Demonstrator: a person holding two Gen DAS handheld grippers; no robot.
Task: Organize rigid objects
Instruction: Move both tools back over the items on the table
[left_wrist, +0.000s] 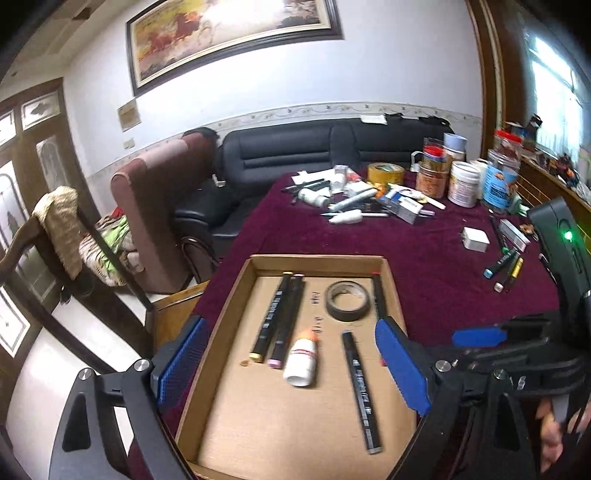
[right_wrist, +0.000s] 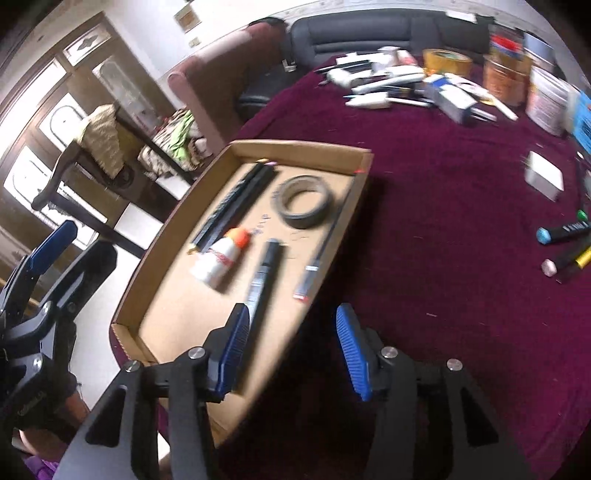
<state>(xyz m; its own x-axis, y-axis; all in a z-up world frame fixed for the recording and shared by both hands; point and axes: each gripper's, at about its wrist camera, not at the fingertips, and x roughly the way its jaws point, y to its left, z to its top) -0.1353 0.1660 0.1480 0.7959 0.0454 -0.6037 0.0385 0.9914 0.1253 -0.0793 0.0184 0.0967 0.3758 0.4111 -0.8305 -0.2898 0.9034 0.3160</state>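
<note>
1. Left gripper (left_wrist: 291, 373): jaws spread wide and empty, hanging over the near half of the cardboard tray (left_wrist: 229, 291), one blue pad outside the tray's left wall, the other by its right wall.
2. Right gripper (right_wrist: 291, 354): jaws apart and empty, straddling the tray's near right edge; left pad over the tray floor, right pad over the cloth.
3. Cardboard tray: shallow, open-topped, on the maroon-clothed desk (left_wrist: 436, 258) at its near left edge.
4. Tray contents, near to far: a single black marker (left_wrist: 361, 391) lying lengthwise; a white glue bottle (left_wrist: 301, 360) with orange tip, on its side, just beside a pair of black markers (left_wrist: 277, 317) lying side by side and touching; a thin black pen (left_wrist: 378, 295) along the right wall; a dark roll of tape (left_wrist: 347, 300) lying flat toward the far wall.
5. Loose markers (left_wrist: 504, 264): a small cluster on the cloth, right of the tray and well apart from it.
6. White box (left_wrist: 474, 239): just beyond the loose markers.
7. Far desk: a heap of pens and cartons (left_wrist: 373, 206), a yellow tape roll (left_wrist: 385, 172), several jars (left_wrist: 465, 177).
8. Black sofa (left_wrist: 295, 151): behind the desk.
</note>
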